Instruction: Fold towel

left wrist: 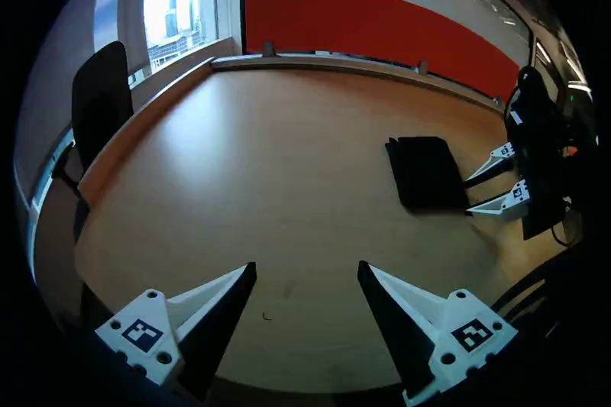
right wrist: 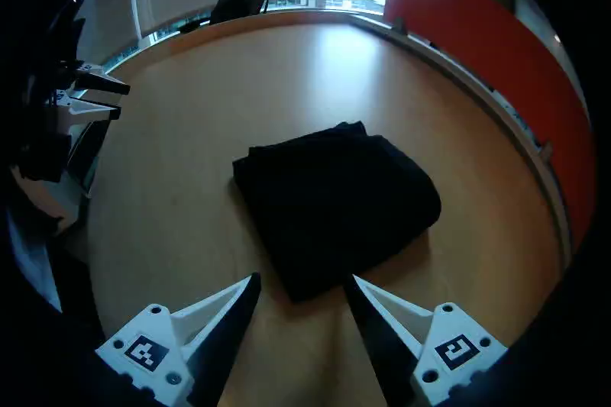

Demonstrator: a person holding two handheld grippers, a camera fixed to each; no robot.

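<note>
- We see the towel [right wrist: 336,205] lying flat on the table [right wrist: 191,178]: black and folded into a thick, roughly rectangular pad.
- In the right gripper view, the right gripper [right wrist: 302,277] is low over the table with its jaws apart. The towel's near corner lies just ahead of the two fingertips, close to the gap between them. We cannot tell whether either tip touches the cloth.
- In the left gripper view, the left gripper [left wrist: 306,265] has its jaws apart too, with bare wood between them. From here the towel is well apart, off towards the table's right side.
- The same view shows the right gripper farther off, just beside the towel's right edge, fingers pointing at it.
- A dark chair [left wrist: 99,98] stands at the table's left edge, near a bright window [left wrist: 179,2].
- A red panel [left wrist: 366,25] runs along the table's far edge.
</note>
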